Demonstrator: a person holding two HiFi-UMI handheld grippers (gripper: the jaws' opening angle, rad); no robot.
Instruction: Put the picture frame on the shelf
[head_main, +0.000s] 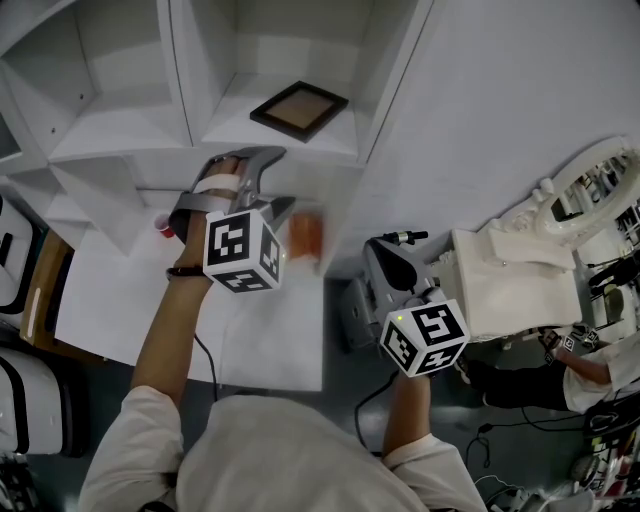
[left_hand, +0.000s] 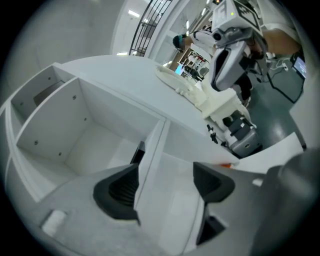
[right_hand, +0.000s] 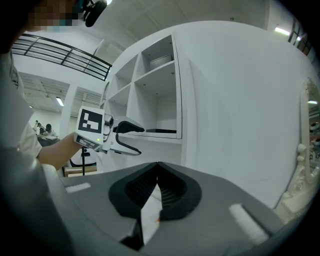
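The picture frame (head_main: 298, 109), dark-rimmed with a brown middle, lies flat on the floor of a cubby in the white shelf (head_main: 130, 130). My left gripper (head_main: 279, 181) hovers just in front of and below that cubby, open, with nothing held. In the left gripper view my left gripper (left_hand: 165, 186) straddles a white shelf divider (left_hand: 150, 165) without touching it, and a dark sliver shows behind the divider. The right gripper view shows the frame (right_hand: 161, 131) as a thin dark slab and my left gripper (right_hand: 137, 139) just short of it. My right gripper (head_main: 378, 247) (right_hand: 157, 170) is lower right, shut and empty.
A blurred orange object (head_main: 305, 237) and a small red item (head_main: 160, 226) lie on the white table (head_main: 270, 340) under the left gripper. White ornate furniture (head_main: 530, 250) stands at the right, a grey box (head_main: 352, 312) on the floor, a person (head_main: 590, 372) beyond.
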